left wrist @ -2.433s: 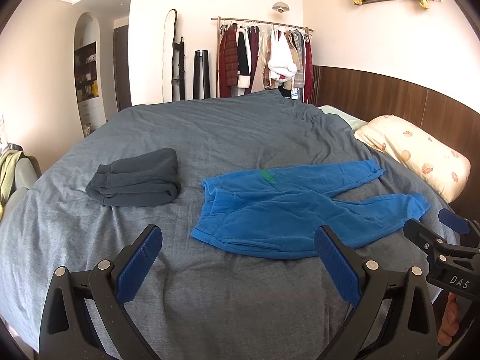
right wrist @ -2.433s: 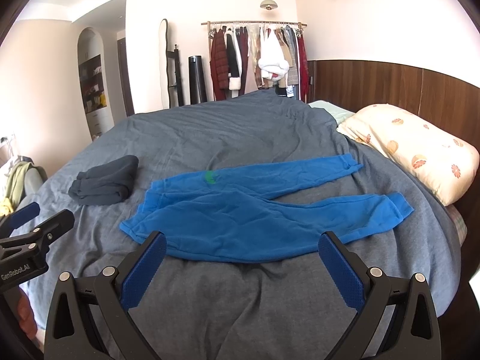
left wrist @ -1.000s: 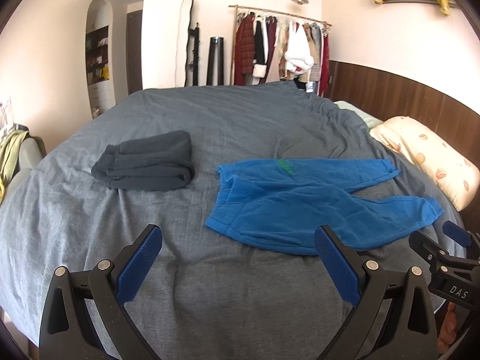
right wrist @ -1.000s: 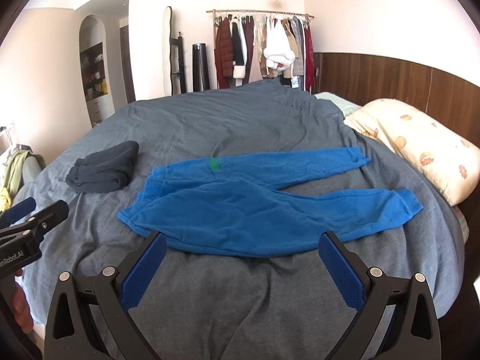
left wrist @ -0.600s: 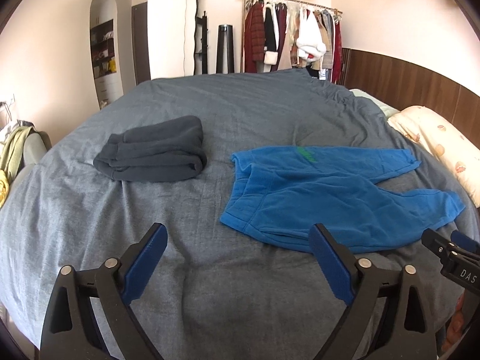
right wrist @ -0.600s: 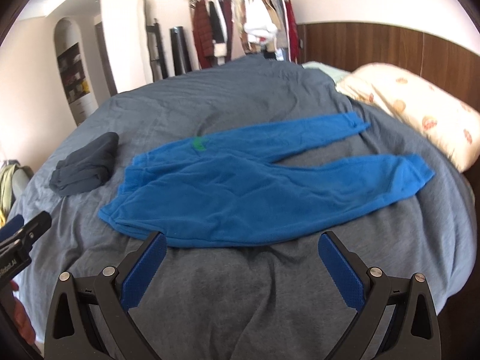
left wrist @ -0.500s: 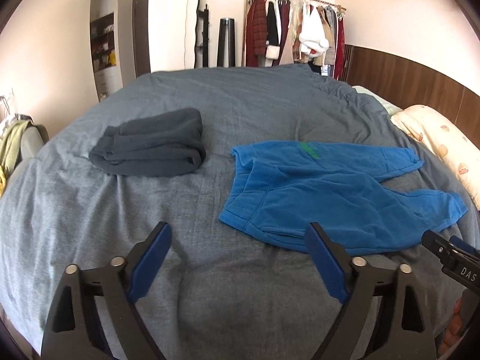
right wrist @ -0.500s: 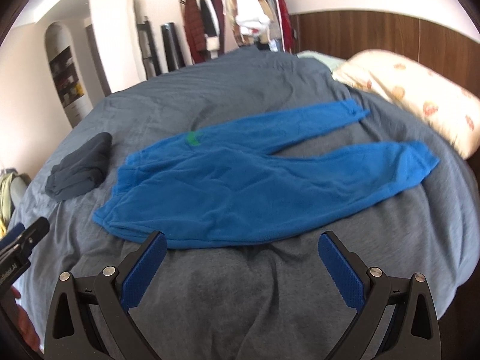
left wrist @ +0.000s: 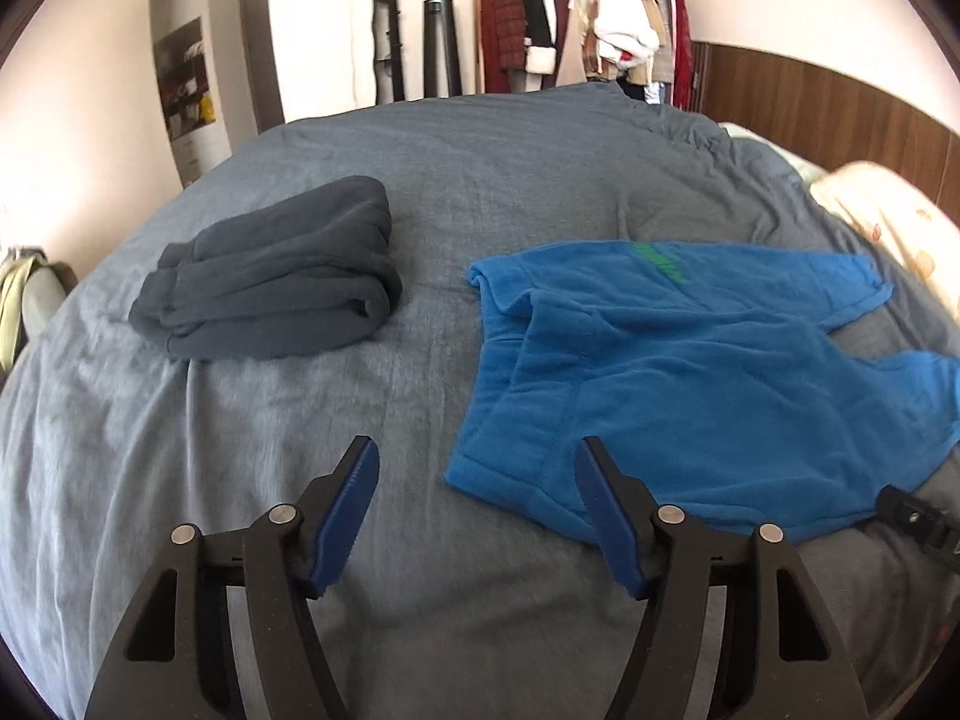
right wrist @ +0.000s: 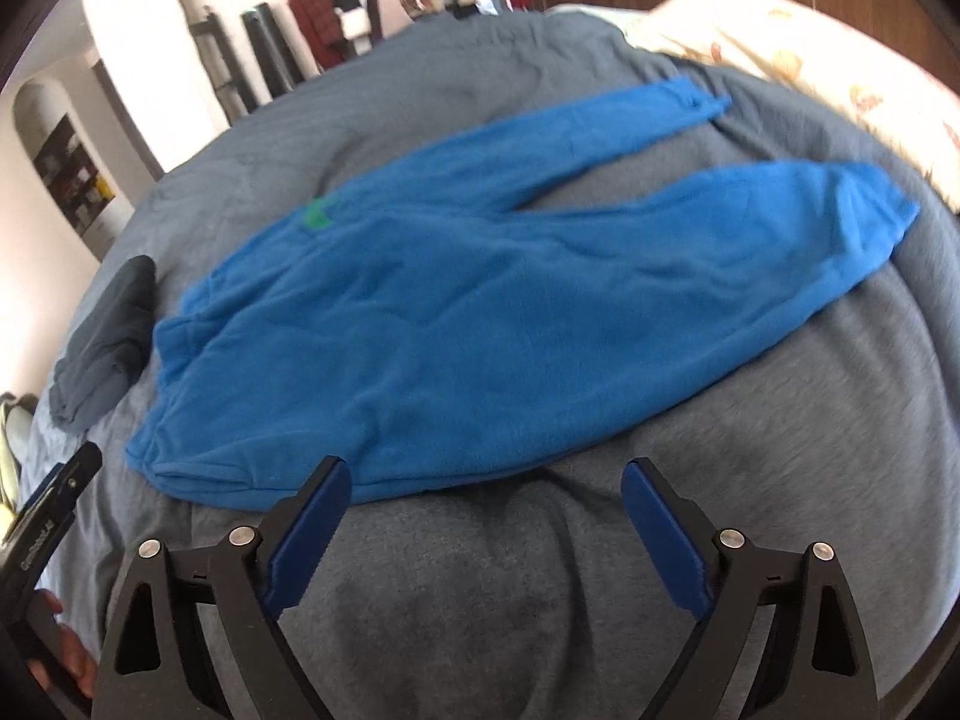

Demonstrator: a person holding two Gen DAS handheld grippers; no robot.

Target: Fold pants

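Blue fleece pants [left wrist: 690, 372] [right wrist: 480, 324] lie flat on the grey bed, waistband to the left, both legs spread to the right, a green tag near the waist. My left gripper [left wrist: 477, 480] hovers just in front of the waistband's near corner, jaws closing with only the bedcover between them. My right gripper [right wrist: 483, 492] hangs over the pants' near edge, jaws closing, nothing between its blue pads [right wrist: 654, 510]. The right gripper's tip [left wrist: 912, 519] shows at the left view's right edge.
A folded dark grey garment [left wrist: 270, 276] lies left of the pants. A patterned pillow [right wrist: 810, 60] rests at the right by the wooden headboard. A clothes rack [left wrist: 588, 30] stands at the far wall. The grey duvet [right wrist: 540, 600] is rumpled in front of me.
Both grippers have dropped and moved in toward the pants' near edge. The left jaws have narrowed clearly; the right jaws have narrowed slightly, and the right view has tilted.
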